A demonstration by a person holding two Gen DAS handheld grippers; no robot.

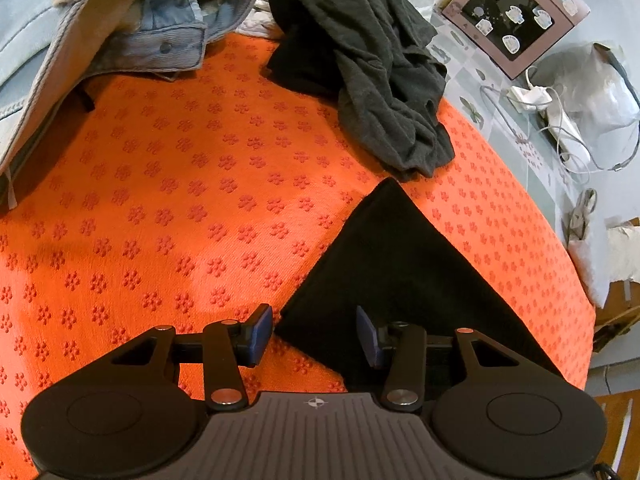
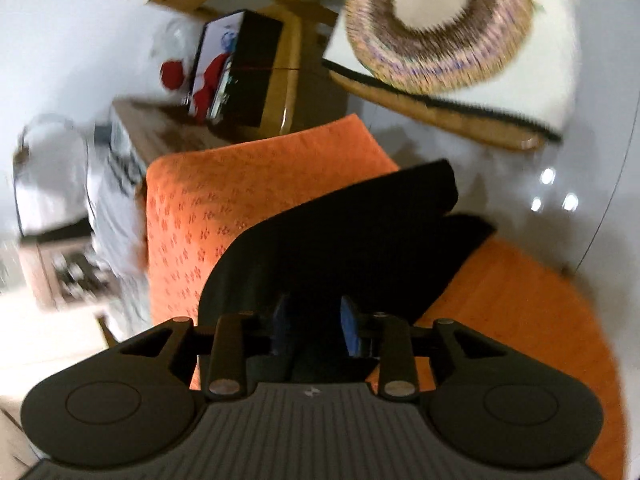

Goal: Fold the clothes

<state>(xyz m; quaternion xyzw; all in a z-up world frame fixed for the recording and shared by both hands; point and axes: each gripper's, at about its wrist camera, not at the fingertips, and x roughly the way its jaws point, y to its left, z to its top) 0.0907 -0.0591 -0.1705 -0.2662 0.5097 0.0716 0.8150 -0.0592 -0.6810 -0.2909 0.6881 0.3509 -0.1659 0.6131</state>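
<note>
A folded black cloth lies flat on the orange flower-patterned mat, one corner pointing away from me. My left gripper hovers at the cloth's near left corner, its blue pads apart and gripping nothing. In the blurred right wrist view the same black cloth spreads over the mat with a fold at its far end. My right gripper is low over its near part. Its jaws stand partly apart, and the cloth shows in the gap without being pinched.
A crumpled grey garment and a light denim garment lie at the mat's far side. To the right are a pink sticker box, a white charger and cable and a plastic bag. Beyond the mat are a woven round cushion and cardboard boxes.
</note>
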